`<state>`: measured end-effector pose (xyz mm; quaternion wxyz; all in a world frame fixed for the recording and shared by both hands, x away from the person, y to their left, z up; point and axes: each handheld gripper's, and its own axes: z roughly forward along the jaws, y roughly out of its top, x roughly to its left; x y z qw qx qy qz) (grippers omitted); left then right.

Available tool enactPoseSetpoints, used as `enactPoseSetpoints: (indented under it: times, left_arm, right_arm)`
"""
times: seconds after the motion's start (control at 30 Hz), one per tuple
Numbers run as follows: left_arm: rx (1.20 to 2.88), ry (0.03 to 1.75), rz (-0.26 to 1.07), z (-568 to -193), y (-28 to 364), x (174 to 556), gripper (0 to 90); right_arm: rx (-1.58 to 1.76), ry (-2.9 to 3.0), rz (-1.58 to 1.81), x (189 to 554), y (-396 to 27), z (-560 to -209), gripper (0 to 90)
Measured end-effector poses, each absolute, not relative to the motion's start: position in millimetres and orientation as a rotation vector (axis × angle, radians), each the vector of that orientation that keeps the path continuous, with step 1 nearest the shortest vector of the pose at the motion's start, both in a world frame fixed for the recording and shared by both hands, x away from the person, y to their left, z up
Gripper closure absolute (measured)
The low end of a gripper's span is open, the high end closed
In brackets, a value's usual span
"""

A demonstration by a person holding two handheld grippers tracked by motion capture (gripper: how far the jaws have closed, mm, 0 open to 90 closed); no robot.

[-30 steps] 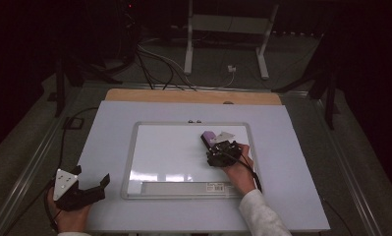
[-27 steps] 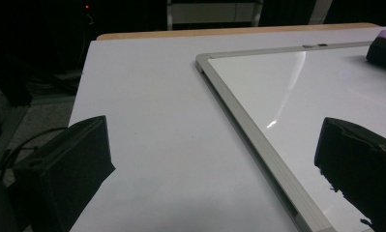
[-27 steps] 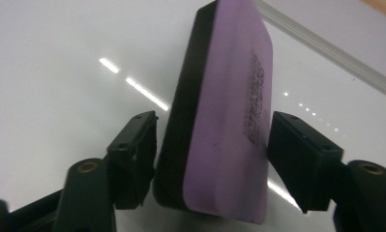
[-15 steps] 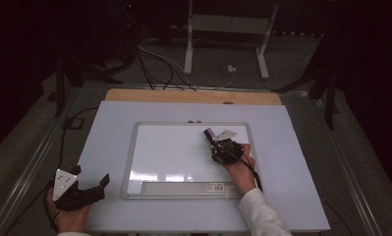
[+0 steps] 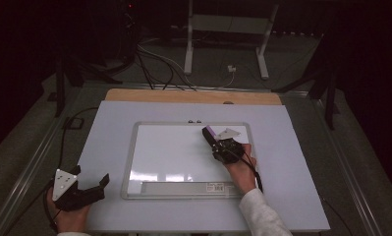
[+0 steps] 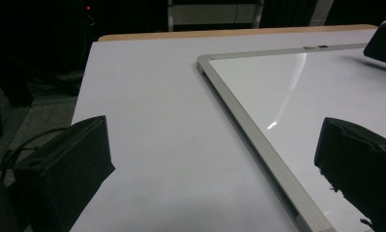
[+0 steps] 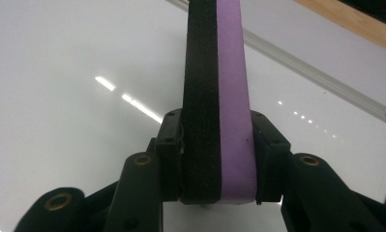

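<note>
Clamping the eraser [image 7: 218, 96] across its thickness, the right gripper [image 5: 218, 143] has just closed near the whiteboard's [image 5: 174, 152] far right corner. Its long axis runs straight out from the jaws toward the far edge. The left gripper [image 5: 98, 184] waits open and empty near the table's [image 5: 115, 118] near left corner.

Dim room — glare streaks on whiteboard [image 5: 183, 152].

The left gripper [image 6: 219, 169] is hovering over the pale table [image 6: 147, 96] with its two black jaws standing wide apart and nothing lying between them. A whiteboard [image 6: 326, 92] is lying flat to the right, its grey metal frame running diagonally between the jaws. At the top right edge, a dark eraser [image 6: 384, 43] with a purple top is sitting over the board's surface.
</note>
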<state>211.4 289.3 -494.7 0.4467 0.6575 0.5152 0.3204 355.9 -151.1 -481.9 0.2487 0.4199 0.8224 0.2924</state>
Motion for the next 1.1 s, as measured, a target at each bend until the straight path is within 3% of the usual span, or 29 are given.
enactPoseSetpoints:
  times: [1.1]
  left_arm:
    - [1.631, 1.278, 0.79, -495, 289, 212, 0.6]
  right_arm:
    - [1.282, 2.088, 0.885, 358, -172, -465, 63.5]
